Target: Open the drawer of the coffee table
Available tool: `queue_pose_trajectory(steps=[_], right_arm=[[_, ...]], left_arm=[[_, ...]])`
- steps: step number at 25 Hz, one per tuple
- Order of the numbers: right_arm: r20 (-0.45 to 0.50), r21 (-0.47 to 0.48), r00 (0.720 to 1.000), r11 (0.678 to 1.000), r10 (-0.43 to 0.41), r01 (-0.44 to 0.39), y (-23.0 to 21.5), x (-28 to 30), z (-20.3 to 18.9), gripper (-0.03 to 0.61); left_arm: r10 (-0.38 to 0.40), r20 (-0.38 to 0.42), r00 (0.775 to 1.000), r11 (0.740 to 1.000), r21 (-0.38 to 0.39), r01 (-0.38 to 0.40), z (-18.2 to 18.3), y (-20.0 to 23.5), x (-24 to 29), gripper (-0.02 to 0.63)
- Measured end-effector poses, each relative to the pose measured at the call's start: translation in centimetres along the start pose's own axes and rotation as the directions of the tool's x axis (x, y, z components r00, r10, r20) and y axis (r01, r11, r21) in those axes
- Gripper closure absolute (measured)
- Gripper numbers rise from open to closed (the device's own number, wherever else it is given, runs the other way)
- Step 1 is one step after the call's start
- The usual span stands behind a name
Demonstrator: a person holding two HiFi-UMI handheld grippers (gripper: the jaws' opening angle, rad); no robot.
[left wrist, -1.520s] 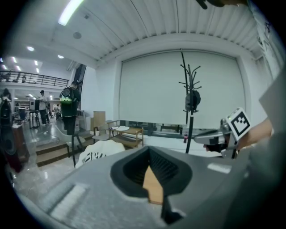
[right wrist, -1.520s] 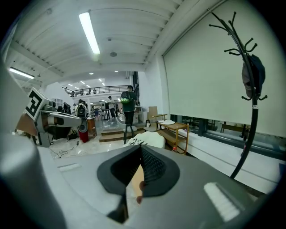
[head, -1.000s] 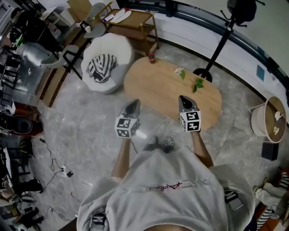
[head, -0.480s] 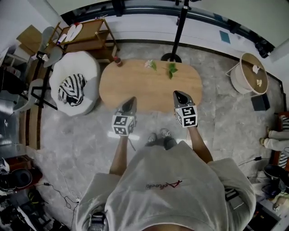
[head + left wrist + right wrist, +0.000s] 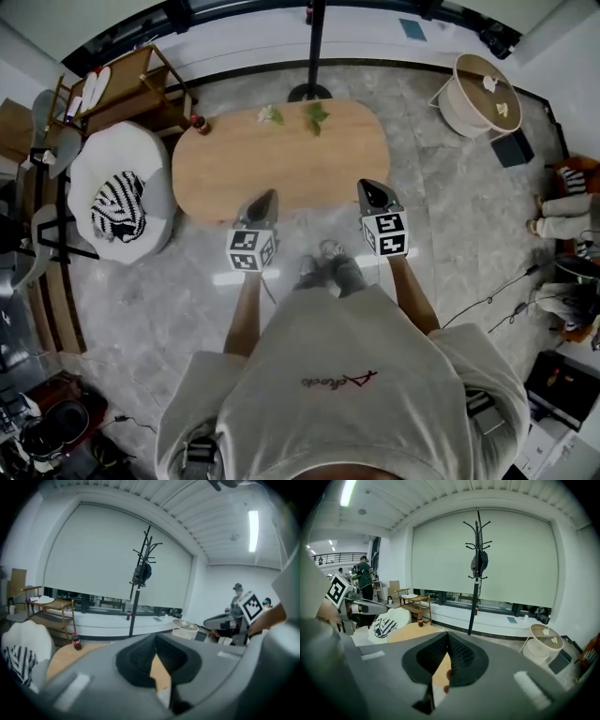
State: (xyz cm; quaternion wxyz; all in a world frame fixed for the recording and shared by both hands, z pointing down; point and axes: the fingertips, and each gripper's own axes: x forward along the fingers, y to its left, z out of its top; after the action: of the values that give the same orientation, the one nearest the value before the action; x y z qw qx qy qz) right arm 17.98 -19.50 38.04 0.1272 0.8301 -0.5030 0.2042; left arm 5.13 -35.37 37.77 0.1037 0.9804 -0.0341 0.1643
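Note:
The oval wooden coffee table (image 5: 281, 159) lies straight ahead of the person on the marble floor. No drawer shows in any view. My left gripper (image 5: 266, 197) hovers over the table's near edge at its left part, jaws shut and empty. My right gripper (image 5: 369, 187) hovers over the near edge at its right part, also shut and empty. In the left gripper view the pads of my left gripper (image 5: 155, 637) meet, with the table top (image 5: 63, 656) beyond. The right gripper view shows my right gripper (image 5: 447, 635) shut, the table (image 5: 405, 631) ahead to its left.
A cola bottle (image 5: 198, 123) and two small plants (image 5: 315, 114) stand on the table's far side. A coat stand (image 5: 312, 47) rises behind it. A white beanbag with a striped cushion (image 5: 117, 202) sits left, a round side table (image 5: 486, 94) at right. Other people stand far off.
The view has swung so the table now lies square ahead instead of off to the right. Both grippers came closer to its near edge and tipped down, staying shut.

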Motion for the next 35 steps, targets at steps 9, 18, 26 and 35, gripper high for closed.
queue_pose_trajectory(steps=[9,18,26,35], right_arm=[[-0.057,0.034,0.997,0.997,-0.061,0.063,-1.3,-3.0,-3.9,0.574],[-0.081,0.064,0.995,0.996,-0.056,0.061,-2.6,-4.6,-6.5,0.574],[-0.071,0.088,0.997,0.996,0.006,0.000,-2.6,-8.2,-9.8,0.574],[-0.124,0.118,0.988,0.990,0.091,-0.076,-1.6,-13.5,-19.6,0.574]], left_arm=[[-0.065,-0.037,0.997,0.998,-0.027,0.064,-2.8,-2.7,0.9,0.614],[-0.076,-0.078,0.994,0.997,-0.032,0.074,-4.5,-5.3,1.9,0.614],[-0.033,-0.100,0.994,0.999,-0.009,0.032,-6.2,-10.1,-0.3,0.614],[0.022,-0.168,0.986,0.999,-0.029,-0.028,-14.7,-16.4,-4.0,0.614]])
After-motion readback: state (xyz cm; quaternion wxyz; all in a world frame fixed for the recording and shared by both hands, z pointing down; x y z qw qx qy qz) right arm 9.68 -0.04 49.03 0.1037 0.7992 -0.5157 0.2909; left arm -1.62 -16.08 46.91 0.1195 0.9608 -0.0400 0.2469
